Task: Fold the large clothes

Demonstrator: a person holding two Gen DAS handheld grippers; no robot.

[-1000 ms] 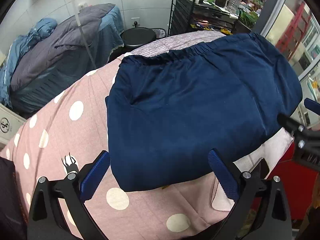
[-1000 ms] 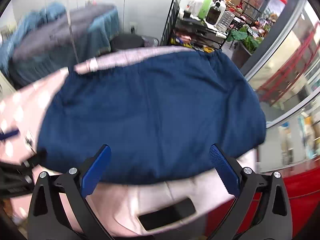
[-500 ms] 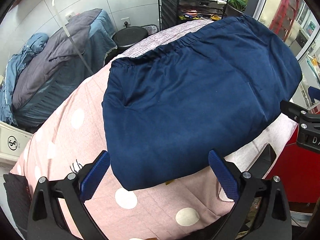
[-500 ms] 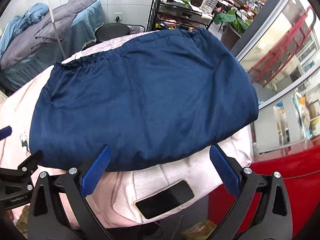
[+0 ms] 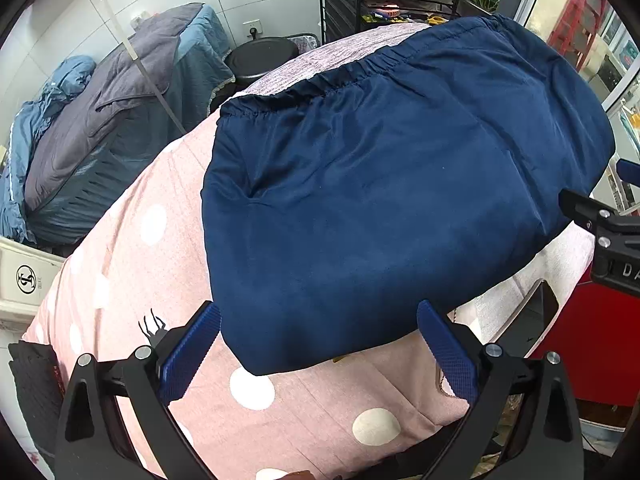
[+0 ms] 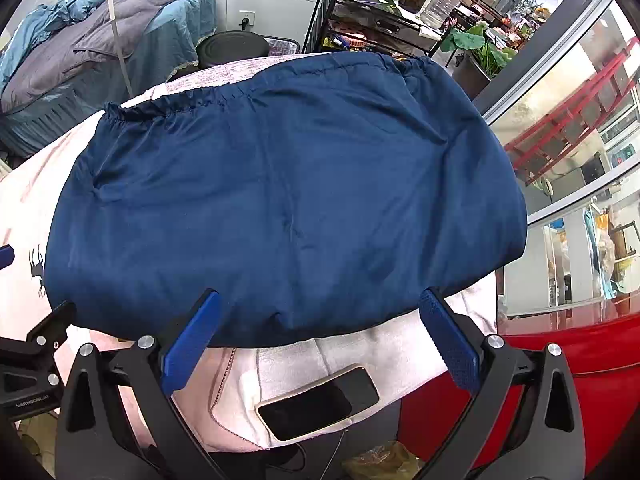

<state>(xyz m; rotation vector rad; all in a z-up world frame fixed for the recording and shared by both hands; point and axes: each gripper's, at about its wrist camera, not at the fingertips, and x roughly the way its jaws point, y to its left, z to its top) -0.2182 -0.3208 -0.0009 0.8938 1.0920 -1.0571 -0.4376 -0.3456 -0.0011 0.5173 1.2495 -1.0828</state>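
Note:
A navy blue garment [image 5: 392, 184] with an elastic waistband lies folded flat on a pink polka-dot sheet [image 5: 160, 264]; it also fills the right wrist view [image 6: 280, 200]. My left gripper [image 5: 318, 344] is open and empty, hovering above the garment's near left edge. My right gripper [image 6: 318, 336] is open and empty, above the garment's near edge. Each gripper shows at the side of the other's view.
A phone [image 6: 318, 402] lies on the sheet near the front edge, also in the left wrist view [image 5: 536, 312]. A bed with grey bedding [image 5: 104, 120], a black stool [image 5: 260, 54] and a shelf rack [image 6: 380, 12] stand behind. A red surface [image 6: 560, 360] is at right.
Both grippers have lifted and drawn back a little from the garment. The garment has not moved. Both jaws stay open.

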